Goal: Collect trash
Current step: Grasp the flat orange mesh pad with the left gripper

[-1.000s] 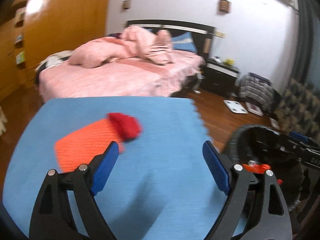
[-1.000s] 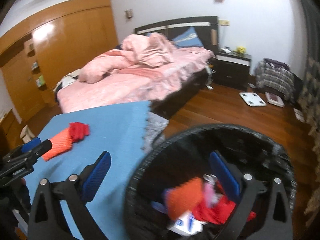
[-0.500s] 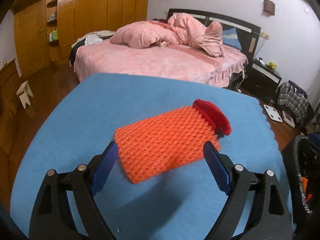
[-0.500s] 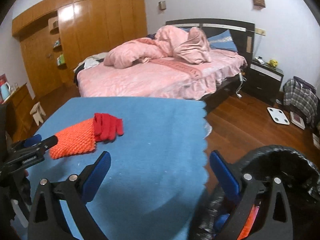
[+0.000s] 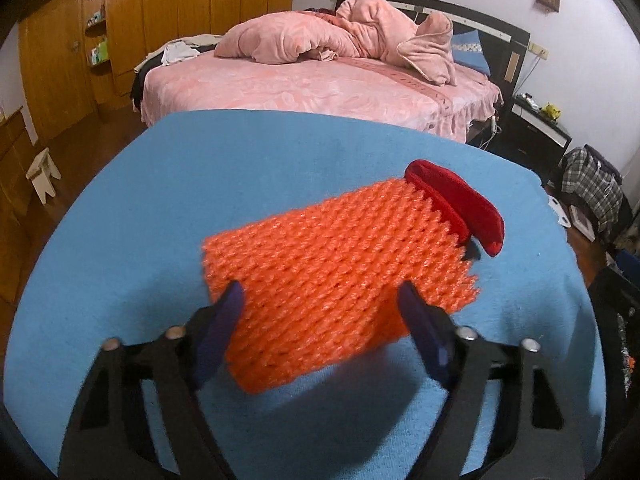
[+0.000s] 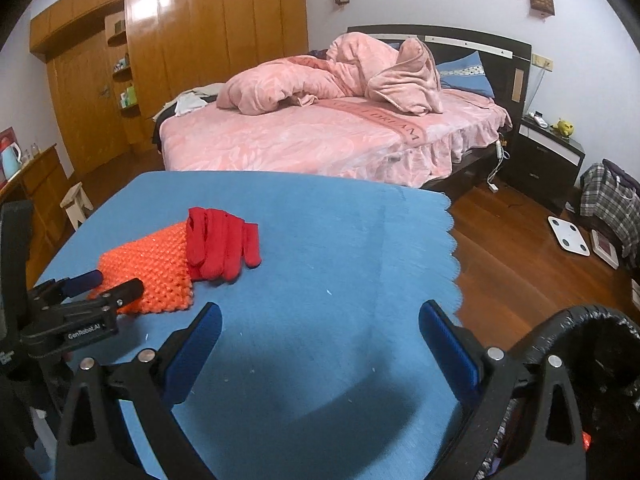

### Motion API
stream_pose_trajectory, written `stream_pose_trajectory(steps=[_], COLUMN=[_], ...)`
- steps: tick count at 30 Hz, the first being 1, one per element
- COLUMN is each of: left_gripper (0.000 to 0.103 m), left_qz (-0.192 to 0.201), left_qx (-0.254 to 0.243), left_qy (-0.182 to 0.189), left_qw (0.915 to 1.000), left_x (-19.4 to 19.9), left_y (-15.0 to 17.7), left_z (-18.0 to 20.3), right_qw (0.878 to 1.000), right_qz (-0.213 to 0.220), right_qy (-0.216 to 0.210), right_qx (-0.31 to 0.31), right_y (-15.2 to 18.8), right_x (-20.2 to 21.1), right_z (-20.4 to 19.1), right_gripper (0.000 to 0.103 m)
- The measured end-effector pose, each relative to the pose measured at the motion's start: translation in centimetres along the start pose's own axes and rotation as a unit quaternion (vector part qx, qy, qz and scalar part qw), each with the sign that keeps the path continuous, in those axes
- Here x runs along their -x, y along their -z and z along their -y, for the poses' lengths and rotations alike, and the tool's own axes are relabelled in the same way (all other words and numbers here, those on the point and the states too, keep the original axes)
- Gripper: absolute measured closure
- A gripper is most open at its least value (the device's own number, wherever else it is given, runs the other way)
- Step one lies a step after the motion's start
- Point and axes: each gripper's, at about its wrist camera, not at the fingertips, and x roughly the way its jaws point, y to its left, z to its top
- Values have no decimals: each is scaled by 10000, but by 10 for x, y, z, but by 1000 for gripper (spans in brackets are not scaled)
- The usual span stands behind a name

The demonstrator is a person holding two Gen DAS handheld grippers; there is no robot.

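Left wrist cam: left gripper (image 5: 320, 312) is right on the orange foam net (image 5: 332, 276), which lies on the blue mat (image 5: 200, 184). Jaws have just been closing, net's near end between them, pads just beside its edges w/ no squeeze showing yet, so not a grip so far.

A red glove (image 5: 460, 208) sits at the net's far end, overlapping it a bit.

Right wrist cam: right gripper (image 6: 320, 340) hovers over bare mat, jaws spread wide, nothing in them. Black trash bin (image 6: 580, 344) just off the mat's right edge, some bits already inside, approx what I can't tell.

Progress, my read: partway. Net & glove left on the mat; net looks next to go, then the glove.
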Motion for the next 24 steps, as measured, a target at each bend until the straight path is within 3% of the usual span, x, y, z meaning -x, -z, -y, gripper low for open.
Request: stream_pose_trajectory(steps=[11, 24], left_gripper=[103, 103], left_qz=[72, 421], left_qx=[-6, 125], left_qy=[-12, 123], left_qw=[10000, 9990], left_x=[1, 24], left_y=[-3, -15], left_z=[1, -21], right_qw=[10000, 9999], right_qz=[-27, 83], right_qy=[-22, -137], right_qx=[7, -55], right_y=[-7, -32], right_x=[-16, -36], right_z=[-12, -22], right_gripper=[6, 7])
